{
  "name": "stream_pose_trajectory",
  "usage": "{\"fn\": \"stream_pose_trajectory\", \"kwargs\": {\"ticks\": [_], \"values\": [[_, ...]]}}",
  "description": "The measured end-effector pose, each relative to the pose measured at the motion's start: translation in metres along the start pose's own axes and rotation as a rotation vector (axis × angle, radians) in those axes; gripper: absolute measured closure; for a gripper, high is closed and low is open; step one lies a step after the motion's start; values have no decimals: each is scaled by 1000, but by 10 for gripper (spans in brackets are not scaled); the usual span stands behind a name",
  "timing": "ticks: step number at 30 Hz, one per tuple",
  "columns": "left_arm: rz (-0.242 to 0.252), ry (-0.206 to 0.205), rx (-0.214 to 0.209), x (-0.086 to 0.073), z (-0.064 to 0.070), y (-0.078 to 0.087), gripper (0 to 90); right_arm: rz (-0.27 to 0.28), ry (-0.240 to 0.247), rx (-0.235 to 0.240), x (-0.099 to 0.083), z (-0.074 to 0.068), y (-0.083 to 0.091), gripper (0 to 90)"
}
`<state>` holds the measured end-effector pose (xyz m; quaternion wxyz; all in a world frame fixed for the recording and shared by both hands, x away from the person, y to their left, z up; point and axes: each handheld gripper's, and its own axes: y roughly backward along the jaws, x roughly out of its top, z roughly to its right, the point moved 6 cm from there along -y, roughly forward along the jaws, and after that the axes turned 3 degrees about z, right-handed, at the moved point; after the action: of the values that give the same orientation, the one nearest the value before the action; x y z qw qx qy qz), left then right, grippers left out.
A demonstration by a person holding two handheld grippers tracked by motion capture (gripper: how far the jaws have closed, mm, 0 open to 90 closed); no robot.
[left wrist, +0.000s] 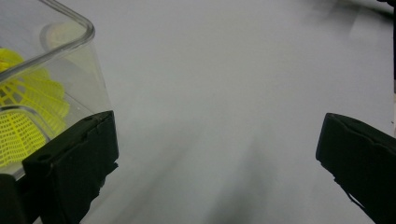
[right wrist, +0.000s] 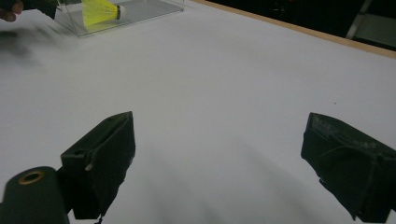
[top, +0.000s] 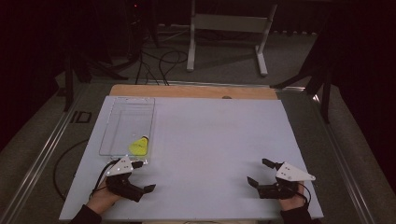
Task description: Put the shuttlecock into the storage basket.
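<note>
Resting on the worktop (top: 201, 140), left gripper (top: 140, 177) and right gripper (top: 259, 172) hold jaws wide, empty; yellow shuttlecock (top: 139, 147) lies in the clear tray (top: 109, 126), likely a finished placement; next, perhaps, waiting.

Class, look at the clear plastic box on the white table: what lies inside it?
Inside the clear box lies one yellow shuttlecock, at the end nearest the left tongs. The rest of the box looks empty. Its walls are transparent, so nothing inside appears hidden.
</note>
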<state>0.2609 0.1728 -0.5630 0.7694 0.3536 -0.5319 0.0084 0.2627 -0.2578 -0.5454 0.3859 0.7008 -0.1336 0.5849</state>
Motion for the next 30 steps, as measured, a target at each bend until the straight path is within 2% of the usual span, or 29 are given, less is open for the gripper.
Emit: {"fn": "stream_pose_trajectory", "kwargs": {"ticks": [4, 7, 11, 16, 19, 30], "values": [[-5, -5, 9, -1, 0, 0, 0, -4, -2, 3, -1, 0, -1, 100], [-22, -6, 45, -2, -1, 0, 0, -4, 3, 2, -1, 0, -1, 100], [-42, -4, 61, -2, -1, -1, 0, -9, -1, 3, -1, -1, -1, 100], [-77, 19, 50, -5, 1, -5, 0, -14, -1, 5, -2, -1, -1, 100], [-80, 33, 42, -6, 1, -6, 0, -17, -1, 4, -2, -1, -2, 100], [-84, 29, 47, -7, 3, -8, 0, -18, -3, 5, -3, 0, -3, 100]]}}
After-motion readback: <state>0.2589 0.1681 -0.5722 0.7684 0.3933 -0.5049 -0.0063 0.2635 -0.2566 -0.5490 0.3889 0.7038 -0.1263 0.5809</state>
